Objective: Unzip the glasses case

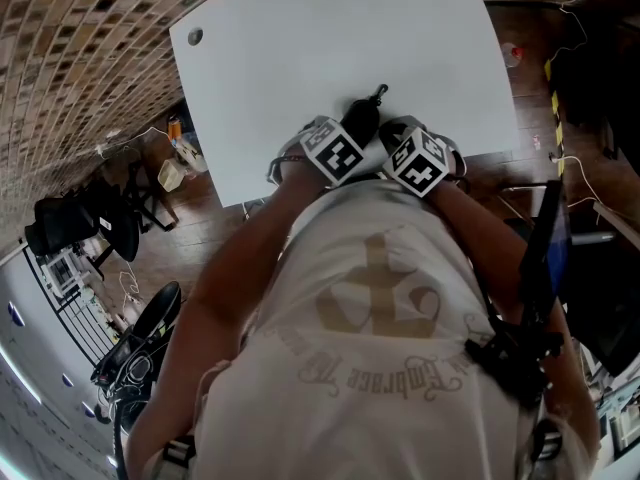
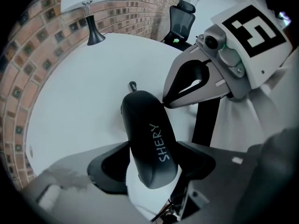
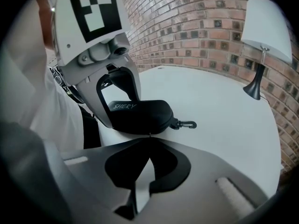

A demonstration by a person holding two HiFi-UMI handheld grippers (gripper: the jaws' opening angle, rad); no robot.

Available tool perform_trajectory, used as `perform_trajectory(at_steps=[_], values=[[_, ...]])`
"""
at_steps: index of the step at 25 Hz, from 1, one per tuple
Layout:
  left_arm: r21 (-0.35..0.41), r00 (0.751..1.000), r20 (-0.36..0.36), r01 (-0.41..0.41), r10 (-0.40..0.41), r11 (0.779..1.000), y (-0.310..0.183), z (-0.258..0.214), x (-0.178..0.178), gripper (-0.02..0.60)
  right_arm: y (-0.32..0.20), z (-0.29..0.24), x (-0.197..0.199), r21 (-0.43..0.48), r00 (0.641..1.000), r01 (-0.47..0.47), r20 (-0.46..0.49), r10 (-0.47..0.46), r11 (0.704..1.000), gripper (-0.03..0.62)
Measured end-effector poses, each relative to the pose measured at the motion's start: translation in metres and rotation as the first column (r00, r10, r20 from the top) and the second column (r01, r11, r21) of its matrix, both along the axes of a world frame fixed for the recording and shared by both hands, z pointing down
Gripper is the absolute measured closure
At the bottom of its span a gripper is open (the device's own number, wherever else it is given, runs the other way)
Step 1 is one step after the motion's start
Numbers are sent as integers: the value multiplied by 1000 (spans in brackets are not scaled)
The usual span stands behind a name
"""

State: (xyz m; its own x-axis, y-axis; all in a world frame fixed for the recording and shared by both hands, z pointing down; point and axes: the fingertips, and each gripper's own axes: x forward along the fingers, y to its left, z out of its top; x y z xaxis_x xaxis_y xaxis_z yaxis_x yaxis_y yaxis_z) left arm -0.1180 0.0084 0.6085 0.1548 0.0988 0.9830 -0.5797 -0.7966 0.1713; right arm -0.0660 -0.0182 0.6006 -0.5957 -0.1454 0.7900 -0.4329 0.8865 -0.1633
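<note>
A black glasses case (image 1: 362,118) with "SHERY" printed on it lies on the white table (image 1: 300,48) near its front edge. My left gripper (image 2: 152,158) points steeply down over the case (image 2: 149,134), with one jaw against each long side, shut on it. A small black clip (image 3: 187,124) sticks out from the case's far end. My right gripper (image 3: 149,138) is shut, with its tips at the case's (image 3: 145,115) side seam on a thin zipper pull. In the left gripper view the right gripper (image 2: 165,101) touches the case's right side.
A lamp (image 2: 91,13) with a white shade stands at the table's far side by the brick wall. A black office chair (image 2: 182,17) stands beyond the table. The tabletop has a small round hole (image 1: 195,36) at its far left. The person's torso is close to the table's front edge.
</note>
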Motion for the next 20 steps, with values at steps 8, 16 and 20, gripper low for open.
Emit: perform_trajectory(at_steps=[8,16,20], values=[[-6,999,2,-33,33,999,2,-1,-2,264,-3,-1,4,12,1000,-13,3,13,1000,586],[-21,997,9,-81,82,996,2,-2,1,264,-8,0,10,14,1000,-25,1,25,1000,586],[-19,994,19,-108,108,994,3,-1,0,264,-9,1,11,14,1000,-26,-1,26,1000,586]])
